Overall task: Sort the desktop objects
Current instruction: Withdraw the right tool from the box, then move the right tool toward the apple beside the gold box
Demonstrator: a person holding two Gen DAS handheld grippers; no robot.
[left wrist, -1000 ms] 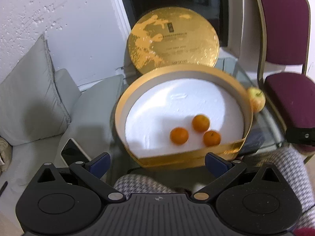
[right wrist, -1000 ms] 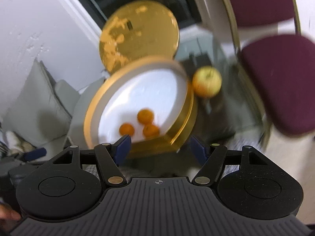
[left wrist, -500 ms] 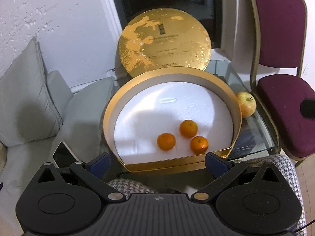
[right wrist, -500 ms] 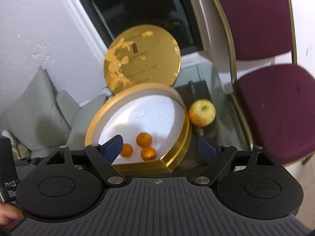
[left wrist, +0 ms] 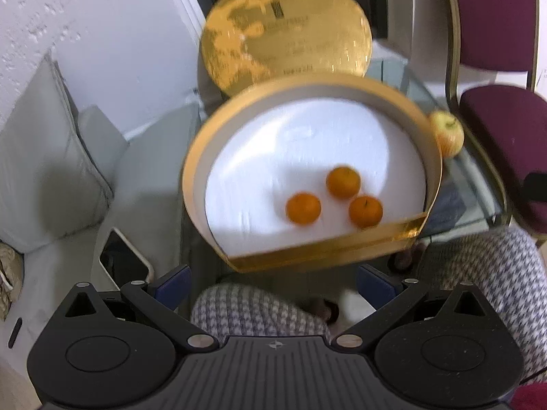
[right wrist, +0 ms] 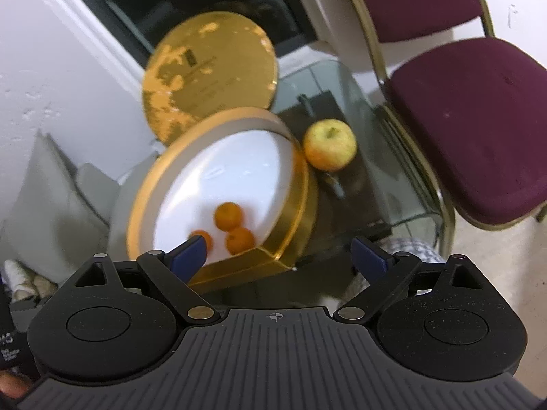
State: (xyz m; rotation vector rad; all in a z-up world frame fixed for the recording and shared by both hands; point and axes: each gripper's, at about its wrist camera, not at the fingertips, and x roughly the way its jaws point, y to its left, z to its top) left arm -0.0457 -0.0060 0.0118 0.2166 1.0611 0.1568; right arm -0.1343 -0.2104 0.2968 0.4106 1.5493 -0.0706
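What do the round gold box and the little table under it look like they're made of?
Gold box: probably cardboard with shiny metallic foil, since its wall gives glossy reflections; the white lining looks like matte foam, though that is uncertain. Table: clear glass, because the floor and a dark shelf show through it.

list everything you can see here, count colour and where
tangerines: 3, orange, clustered inside the box near its flat front wall
gift box: 1, gold wall, white lining, open, on the glass table
lid: 1, gold, propped upright behind the box
apple: 1, yellow-green with a red blush, on the table right of the box
glass table: 1, clear, under the box and apple
chair: 1, maroon with gold frame, right of the table
cushions: grey, left
phone: 1, dark screen, white case, lower left
left gripper: open, empty
right gripper: open, empty
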